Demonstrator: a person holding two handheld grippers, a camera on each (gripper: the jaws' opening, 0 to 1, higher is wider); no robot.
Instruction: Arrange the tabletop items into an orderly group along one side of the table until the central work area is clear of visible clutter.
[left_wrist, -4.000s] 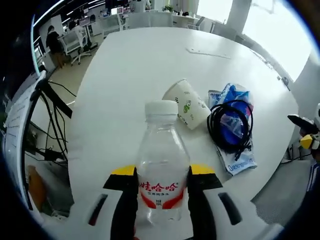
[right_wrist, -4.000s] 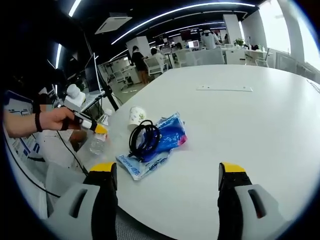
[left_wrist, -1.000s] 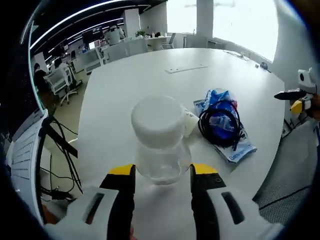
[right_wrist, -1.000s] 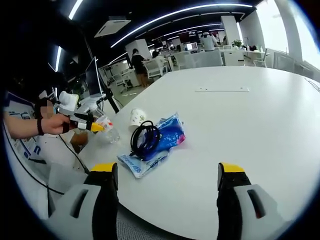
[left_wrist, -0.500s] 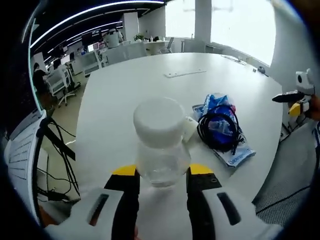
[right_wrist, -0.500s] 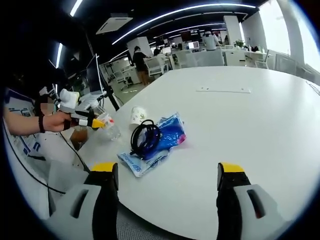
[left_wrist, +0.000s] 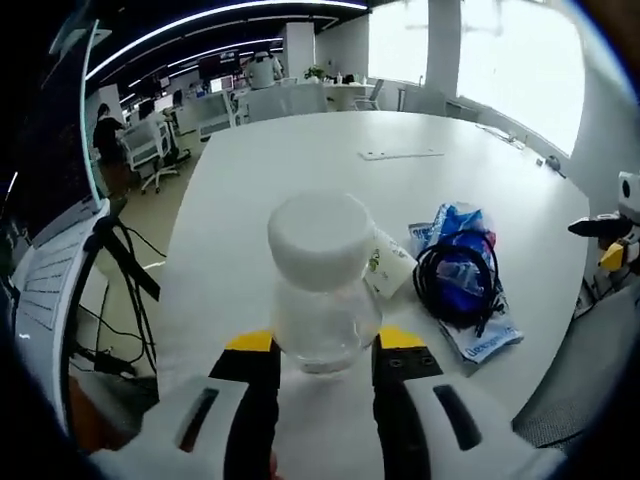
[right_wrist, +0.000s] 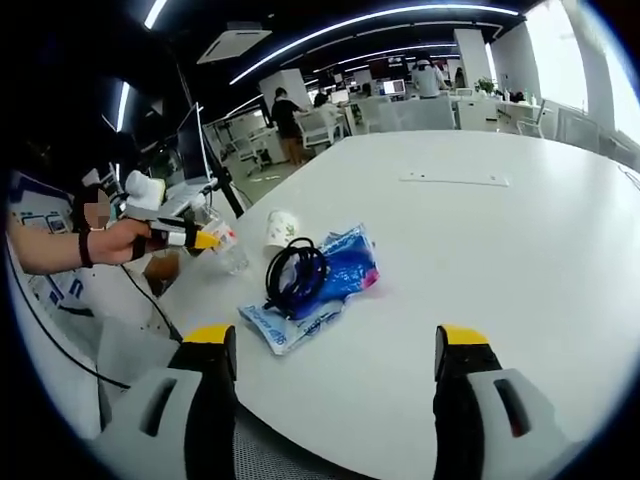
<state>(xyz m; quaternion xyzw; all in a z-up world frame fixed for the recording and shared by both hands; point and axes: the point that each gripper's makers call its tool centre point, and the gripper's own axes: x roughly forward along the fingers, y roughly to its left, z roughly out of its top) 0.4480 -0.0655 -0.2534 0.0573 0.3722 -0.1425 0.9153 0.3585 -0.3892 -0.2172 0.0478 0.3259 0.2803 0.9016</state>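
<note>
Left tongs (left_wrist: 320, 365) pinch a clear water bottle (left_wrist: 320, 290) above the surface's (right_wrist: 480, 250) near edge; right tongs (right_wrist: 335, 375) hang spread, empty. Paper cup (right_wrist: 281, 228), black cable (right_wrist: 293, 275) and blue packets (right_wrist: 335, 275) lie ungrouped, so most tidying seems left.

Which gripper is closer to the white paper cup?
Left. The left gripper, holding a clear plastic bottle, is right beside the white paper cup; the right gripper is well back.

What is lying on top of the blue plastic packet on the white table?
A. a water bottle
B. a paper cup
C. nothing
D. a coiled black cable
D: the coiled black cable rests on the blue packet; the paper cup lies beside it.
</note>
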